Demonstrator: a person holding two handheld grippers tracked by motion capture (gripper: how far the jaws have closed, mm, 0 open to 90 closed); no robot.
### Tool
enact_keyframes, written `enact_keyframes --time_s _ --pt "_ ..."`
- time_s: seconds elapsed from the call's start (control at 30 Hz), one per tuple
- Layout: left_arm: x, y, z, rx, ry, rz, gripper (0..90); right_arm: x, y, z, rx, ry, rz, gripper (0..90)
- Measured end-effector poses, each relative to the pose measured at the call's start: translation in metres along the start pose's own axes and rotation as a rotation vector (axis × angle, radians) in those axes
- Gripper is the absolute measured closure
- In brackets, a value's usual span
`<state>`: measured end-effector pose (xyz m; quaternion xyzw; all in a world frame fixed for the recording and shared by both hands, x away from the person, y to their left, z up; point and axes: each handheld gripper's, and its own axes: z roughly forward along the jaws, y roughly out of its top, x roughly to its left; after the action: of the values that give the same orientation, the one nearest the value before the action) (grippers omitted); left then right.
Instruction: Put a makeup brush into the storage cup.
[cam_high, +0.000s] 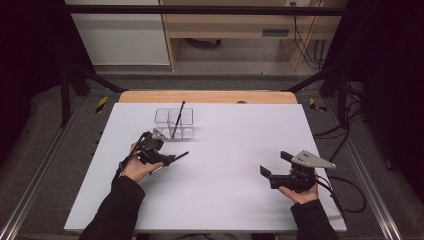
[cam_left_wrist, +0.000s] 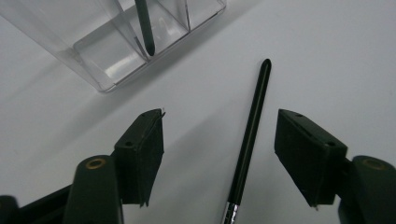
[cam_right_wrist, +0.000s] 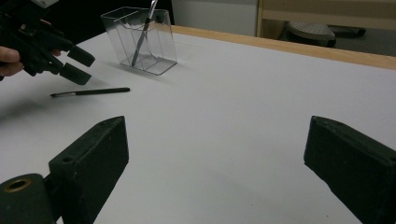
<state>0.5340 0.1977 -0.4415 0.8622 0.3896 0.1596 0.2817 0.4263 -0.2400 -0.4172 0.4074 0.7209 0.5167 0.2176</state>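
Note:
A black pen (cam_left_wrist: 250, 140) lies flat on the white tabletop (cam_high: 225, 190), between the jaws of my left gripper (cam_left_wrist: 219, 119). The jaws stand apart, and neither pad touches the pen. From above, this gripper (cam_high: 169, 159) sits left of centre with the pen's tip (cam_high: 182, 154) poking out to its right. Just beyond stands a clear plastic holder (cam_high: 174, 123) with a second dark pen (cam_high: 177, 117) leaning upright inside. My right gripper (cam_high: 272, 162) rests low at the right, open, with nothing between its jaws (cam_right_wrist: 217, 128).
The right gripper view takes in the left gripper (cam_right_wrist: 74, 63), the lying pen (cam_right_wrist: 91, 92) and the holder (cam_right_wrist: 140, 42). A wooden strip (cam_high: 207, 96) borders the table's far edge. Cables (cam_high: 345, 192) trail off the right side.

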Motion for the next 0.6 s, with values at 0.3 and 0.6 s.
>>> enact_keyframes --time_s 0.3,0.6 --pt "-0.005 0.0 0.006 0.041 -0.038 0.033 44.6 0.0 0.0 0.0 0.0 -0.001 -0.003 7.0" --pt "-0.009 -0.001 0.012 0.09 -0.054 0.062 55.5 0.001 0.0 0.001 -0.002 -0.002 0.008 7.0"
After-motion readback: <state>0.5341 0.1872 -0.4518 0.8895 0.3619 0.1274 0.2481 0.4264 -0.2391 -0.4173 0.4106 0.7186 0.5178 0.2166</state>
